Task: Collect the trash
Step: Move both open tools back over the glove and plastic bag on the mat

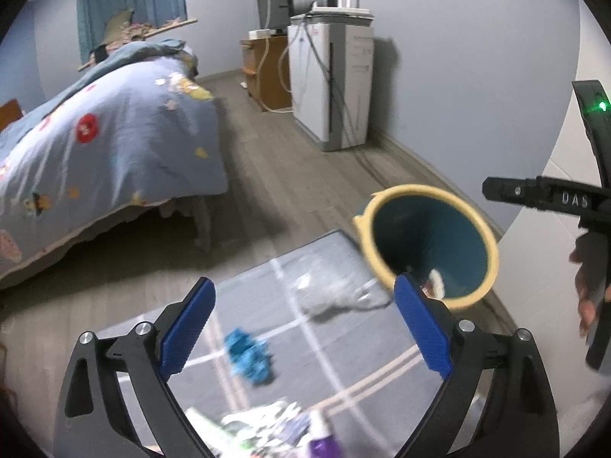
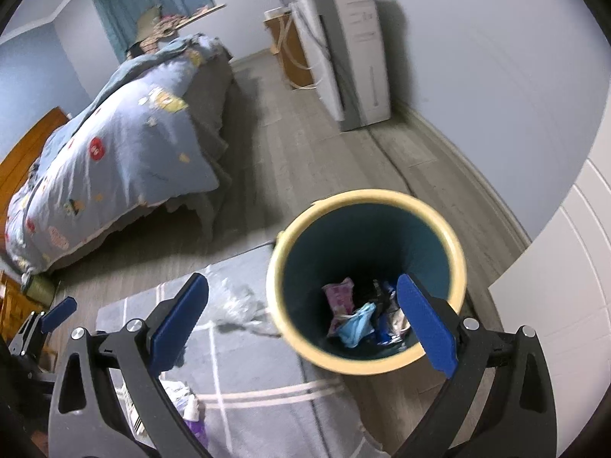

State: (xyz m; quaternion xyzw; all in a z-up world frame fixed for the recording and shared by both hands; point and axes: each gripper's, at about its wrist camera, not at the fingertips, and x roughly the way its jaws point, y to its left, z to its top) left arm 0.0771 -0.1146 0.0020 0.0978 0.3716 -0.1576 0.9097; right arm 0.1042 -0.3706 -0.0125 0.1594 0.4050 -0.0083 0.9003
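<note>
A teal bin with a cream rim (image 2: 366,278) stands on the floor at the rug's edge; it also shows in the left wrist view (image 1: 427,240). Several wrappers (image 2: 362,316) lie at its bottom. My right gripper (image 2: 305,316) is open and empty, above the bin's near rim. My left gripper (image 1: 305,324) is open and empty over the grey rug (image 1: 343,362). On the rug lie a crumpled blue scrap (image 1: 248,357), a clear plastic bag (image 1: 336,290) and a pile of wrappers with a purple bottle (image 1: 282,431). The plastic bag also shows in the right wrist view (image 2: 236,301).
A bed with a blue quilt (image 1: 103,145) fills the left. A white appliance (image 1: 330,84) with cables and a wooden stand (image 1: 267,68) are by the far wall. A white door (image 2: 565,286) is at the right. The other hand-held gripper (image 1: 565,198) shows at right.
</note>
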